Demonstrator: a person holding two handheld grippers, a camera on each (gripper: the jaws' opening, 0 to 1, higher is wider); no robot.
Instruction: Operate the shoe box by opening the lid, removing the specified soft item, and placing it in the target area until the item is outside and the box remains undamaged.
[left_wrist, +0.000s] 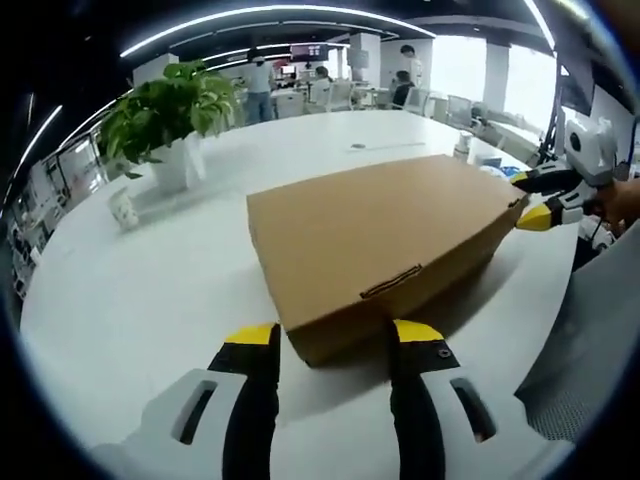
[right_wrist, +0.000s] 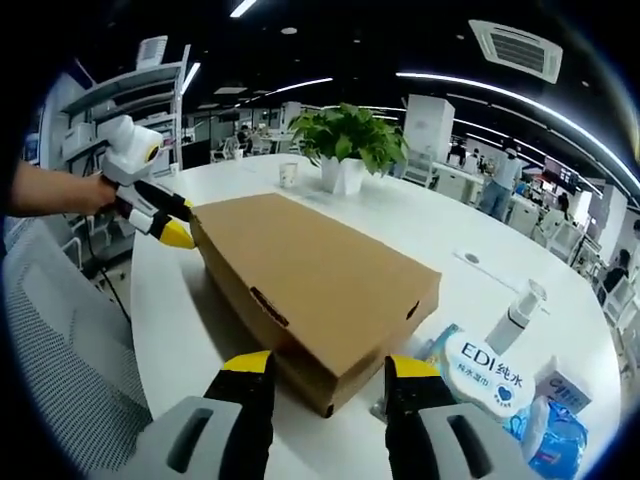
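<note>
A flat brown cardboard shoe box (left_wrist: 385, 235) lies shut on the white table (left_wrist: 150, 300), with its tuck tab on the front wall. My left gripper (left_wrist: 333, 340) stands open, its yellow-tipped jaws on either side of the box's near corner. From the right, my right gripper (left_wrist: 530, 200) comes in open at the box's far corner. In the right gripper view the same box (right_wrist: 310, 265) lies ahead of my right gripper (right_wrist: 328, 368), which is open astride a corner. My left gripper (right_wrist: 175, 225), held by a hand, is at the opposite corner.
A potted plant (left_wrist: 170, 110) (right_wrist: 350, 135) and a paper cup (left_wrist: 123, 208) (right_wrist: 288, 174) stand beyond the box. A wipes pack (right_wrist: 490, 375) and a pump bottle (right_wrist: 515, 315) sit near the right gripper. Grey mesh chairs (right_wrist: 60, 350) (left_wrist: 590, 340) flank the table edge.
</note>
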